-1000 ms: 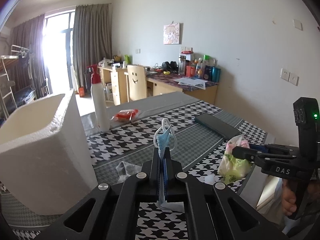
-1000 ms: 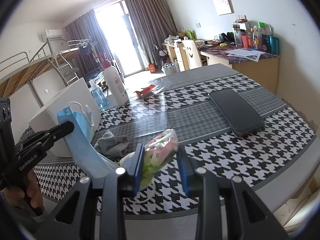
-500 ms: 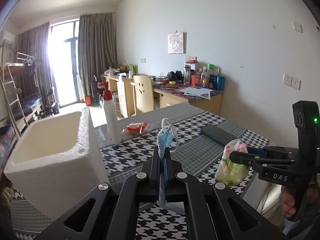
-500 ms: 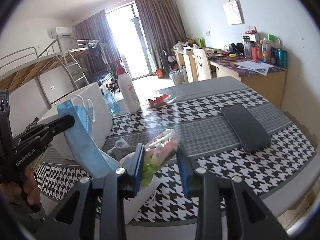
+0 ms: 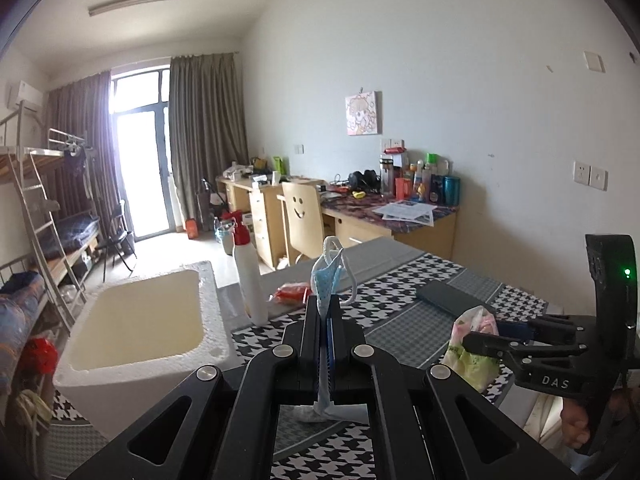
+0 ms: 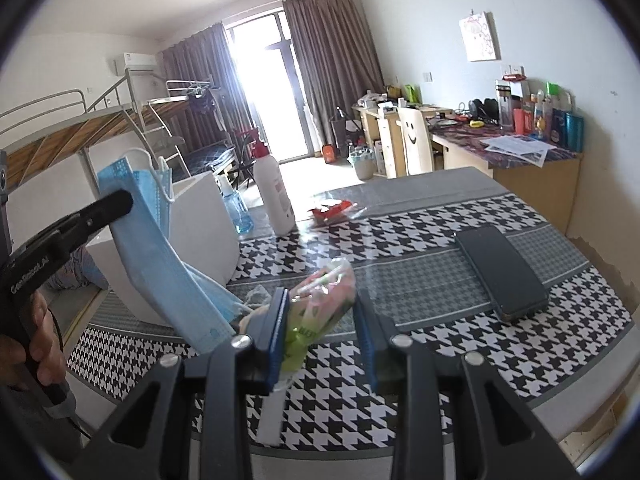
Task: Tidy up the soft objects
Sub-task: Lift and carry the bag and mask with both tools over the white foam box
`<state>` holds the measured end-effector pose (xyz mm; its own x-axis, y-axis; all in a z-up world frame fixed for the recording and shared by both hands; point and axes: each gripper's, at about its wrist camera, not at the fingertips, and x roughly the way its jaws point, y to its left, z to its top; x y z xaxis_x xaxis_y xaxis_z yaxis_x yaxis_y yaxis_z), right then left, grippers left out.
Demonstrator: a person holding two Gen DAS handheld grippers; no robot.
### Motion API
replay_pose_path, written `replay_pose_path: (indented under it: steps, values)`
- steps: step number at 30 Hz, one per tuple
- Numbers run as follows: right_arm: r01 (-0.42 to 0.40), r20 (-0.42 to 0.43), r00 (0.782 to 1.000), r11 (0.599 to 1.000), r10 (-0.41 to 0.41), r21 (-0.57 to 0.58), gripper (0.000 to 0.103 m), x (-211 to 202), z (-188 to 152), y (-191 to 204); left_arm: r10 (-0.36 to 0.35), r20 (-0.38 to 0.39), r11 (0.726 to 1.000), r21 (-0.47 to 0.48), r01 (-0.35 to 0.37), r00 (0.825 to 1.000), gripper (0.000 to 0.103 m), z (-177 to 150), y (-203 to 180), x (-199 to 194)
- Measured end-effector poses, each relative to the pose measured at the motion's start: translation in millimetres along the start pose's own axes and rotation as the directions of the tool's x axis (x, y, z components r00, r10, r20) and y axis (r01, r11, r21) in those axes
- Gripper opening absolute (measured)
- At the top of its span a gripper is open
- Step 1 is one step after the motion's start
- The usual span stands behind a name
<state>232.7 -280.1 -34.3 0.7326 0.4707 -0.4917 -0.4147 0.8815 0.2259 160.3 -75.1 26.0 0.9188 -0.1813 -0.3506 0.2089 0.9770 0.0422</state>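
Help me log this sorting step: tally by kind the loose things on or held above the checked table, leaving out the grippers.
Face masks: 1, the blue mask
Plastic packets: 2, the green-pink packet and the red packet
Bottles: 2, the white pump bottle and the clear blue bottle
Foam boxes: 1, the white foam box
Dark flat cases: 1, the dark case
Total: 7
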Motion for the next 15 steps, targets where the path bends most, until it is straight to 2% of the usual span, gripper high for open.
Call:
replay_pose_path:
  steps: [15]
  values:
    - [-0.008,0.069,0.998,0.999,0.01,-0.04,0.036,-8,20,15,0.018,0.024,0.999,-0.041,-0.017,1.0,0.002,12,13,-3]
